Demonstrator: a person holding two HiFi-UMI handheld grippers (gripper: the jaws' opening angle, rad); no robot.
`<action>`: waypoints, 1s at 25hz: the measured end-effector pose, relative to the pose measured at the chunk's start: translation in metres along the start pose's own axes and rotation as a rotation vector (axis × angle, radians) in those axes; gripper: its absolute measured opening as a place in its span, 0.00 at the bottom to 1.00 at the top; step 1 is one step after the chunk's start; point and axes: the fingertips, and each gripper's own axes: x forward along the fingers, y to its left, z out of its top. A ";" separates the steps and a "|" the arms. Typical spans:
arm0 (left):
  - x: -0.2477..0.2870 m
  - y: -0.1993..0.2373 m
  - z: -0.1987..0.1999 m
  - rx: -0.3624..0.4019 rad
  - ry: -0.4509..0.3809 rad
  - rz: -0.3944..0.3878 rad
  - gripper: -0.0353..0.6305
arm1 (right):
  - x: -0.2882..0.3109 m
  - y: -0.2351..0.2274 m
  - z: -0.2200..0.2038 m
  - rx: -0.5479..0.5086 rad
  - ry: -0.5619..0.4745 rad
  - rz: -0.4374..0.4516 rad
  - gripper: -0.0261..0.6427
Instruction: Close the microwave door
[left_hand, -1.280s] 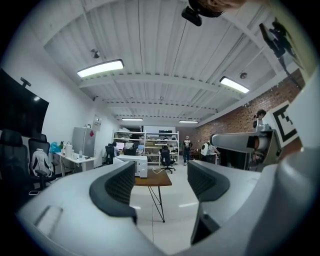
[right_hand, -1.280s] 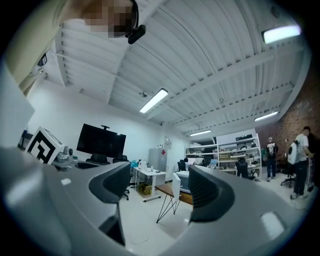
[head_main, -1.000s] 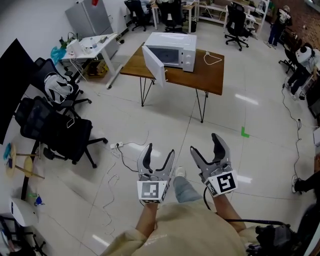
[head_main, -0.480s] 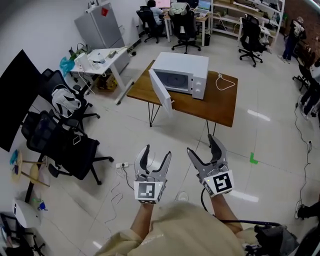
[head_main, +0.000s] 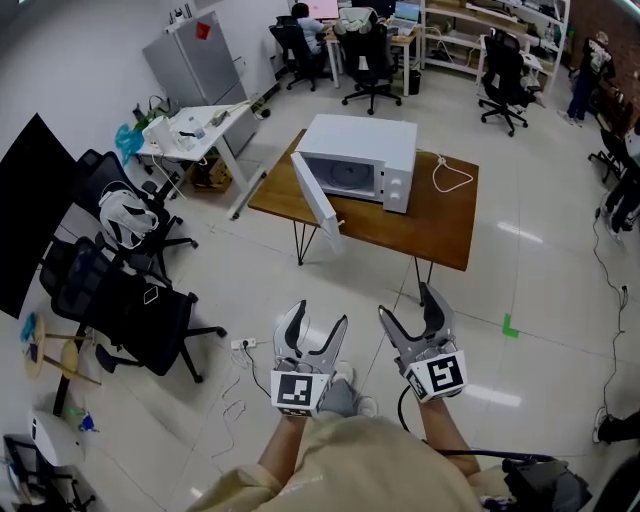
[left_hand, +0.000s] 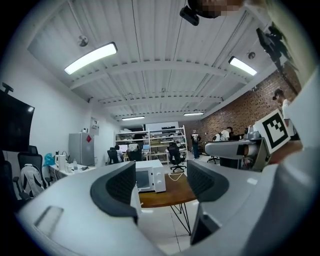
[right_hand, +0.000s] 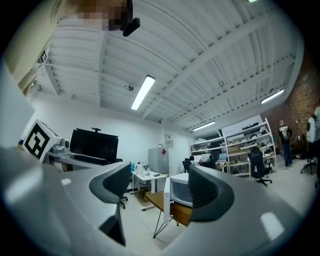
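Note:
A white microwave (head_main: 362, 160) stands on a brown wooden table (head_main: 440, 228) ahead of me, its door (head_main: 314, 196) swung open toward the left front. Both grippers hang well short of the table, over the floor. My left gripper (head_main: 317, 320) has its jaws apart and closing, with nothing between them. My right gripper (head_main: 409, 304) is open and empty. In the left gripper view the microwave (left_hand: 149, 178) shows far off between the jaws. The right gripper view shows the open door (right_hand: 166, 201) edge-on in front of the microwave (right_hand: 181, 193).
Black office chairs (head_main: 130, 300) stand at the left, with a white desk (head_main: 192, 130) and a grey cabinet (head_main: 205, 60) behind them. Cables and a power strip (head_main: 238, 345) lie on the floor. A white cord (head_main: 450, 176) lies on the table. More chairs and people are at the back.
The microwave and table have come nearer and lower in the head view as I walked forward. Both grippers stay held out in front; the left jaws have narrowed slightly.

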 end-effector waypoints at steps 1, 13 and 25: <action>0.003 0.005 -0.006 -0.014 0.002 0.004 0.54 | 0.004 -0.003 -0.005 0.002 -0.001 -0.001 0.56; 0.092 0.157 -0.047 -0.068 0.004 -0.101 0.54 | 0.167 0.015 -0.053 -0.081 0.038 -0.065 0.56; 0.233 0.306 -0.103 -0.061 0.012 -0.143 0.54 | 0.372 -0.015 -0.114 -0.104 0.132 -0.033 0.56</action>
